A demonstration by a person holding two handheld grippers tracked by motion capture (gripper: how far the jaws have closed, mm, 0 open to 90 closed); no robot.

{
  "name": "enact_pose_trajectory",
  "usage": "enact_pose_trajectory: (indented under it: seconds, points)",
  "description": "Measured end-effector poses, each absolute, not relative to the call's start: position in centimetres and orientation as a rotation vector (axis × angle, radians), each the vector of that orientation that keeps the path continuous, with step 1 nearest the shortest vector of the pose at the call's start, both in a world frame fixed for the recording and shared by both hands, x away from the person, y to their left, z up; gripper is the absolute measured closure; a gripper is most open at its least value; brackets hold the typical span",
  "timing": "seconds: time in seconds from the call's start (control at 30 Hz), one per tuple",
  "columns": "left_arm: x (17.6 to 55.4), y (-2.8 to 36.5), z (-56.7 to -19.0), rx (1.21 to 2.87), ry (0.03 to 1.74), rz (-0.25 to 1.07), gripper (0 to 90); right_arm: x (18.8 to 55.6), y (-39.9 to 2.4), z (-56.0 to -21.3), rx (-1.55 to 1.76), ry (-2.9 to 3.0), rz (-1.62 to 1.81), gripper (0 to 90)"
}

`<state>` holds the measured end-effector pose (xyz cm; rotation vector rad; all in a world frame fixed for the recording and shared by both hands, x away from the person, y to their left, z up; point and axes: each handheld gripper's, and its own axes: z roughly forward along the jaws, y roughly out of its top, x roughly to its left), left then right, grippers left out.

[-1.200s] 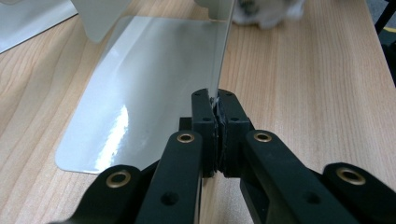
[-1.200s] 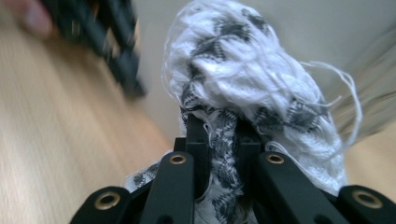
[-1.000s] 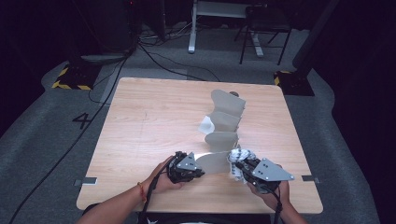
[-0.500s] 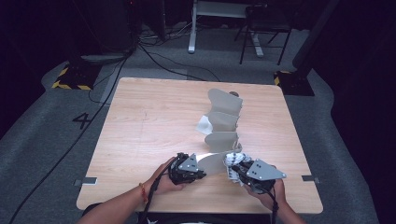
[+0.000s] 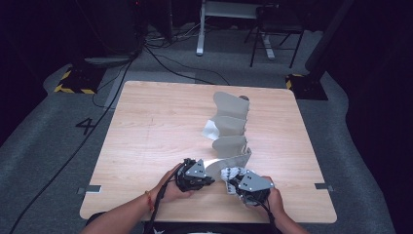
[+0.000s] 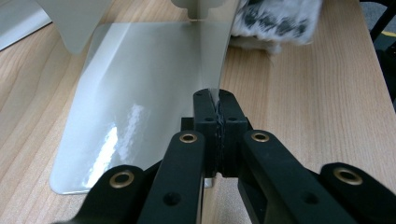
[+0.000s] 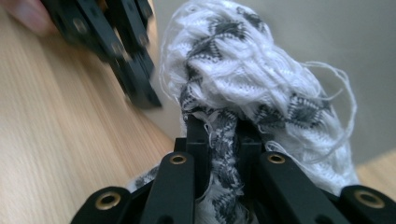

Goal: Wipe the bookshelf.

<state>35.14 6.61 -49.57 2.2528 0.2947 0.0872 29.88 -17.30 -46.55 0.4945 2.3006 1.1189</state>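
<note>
Right gripper view blurs the left gripper point(image 7: 133, 77) beyond the white-and-grey knitted cloth bundle point(image 7: 247, 79), whose lower end is hidden behind the right gripper point(image 7: 224, 128), clamped tight on it. At the table's near edge, the left gripper is closed on the thin wall of the pale grey plastic folding organiser point(image 6: 140, 93), cut off above. Both hands point(image 5: 170, 187) rest low, side by side.

Glossy plastic sheet point(image 6: 140, 88); fuzzy knit cloth point(image 7: 243, 79); wood table point(image 5: 156, 126).
</note>
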Motion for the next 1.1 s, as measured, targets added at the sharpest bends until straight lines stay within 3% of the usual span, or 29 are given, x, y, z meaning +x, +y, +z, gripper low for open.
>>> enact_pose_trajectory:
  seconds: [0.33, 0.6, 0.87, 1.1]
  points:
    - [35.3, 6.6, -49.6, 2.257, 0.282, 0.102, 89.2, 28.1, -14.3, -43.1, 0.320, 2.148, 1.240, 81.0]
    - [35.2, 6.6, -49.6, 2.263, 0.281, 0.095, 89.4, 28.2, -17.7, -40.6, 0.401, 2.016, 1.271, 81.2]
    - [35.3, 6.6, -49.6, 2.259, 0.277, 0.092, 89.3, 29.4, -21.0, -43.2, 0.528, 2.086, 1.182, 81.3]
    - [35.3, 6.6, -49.7, 2.255, 0.292, 0.086, 89.2, 30.1, -19.4, -45.9, 0.498, 2.223, 1.105, 81.4]
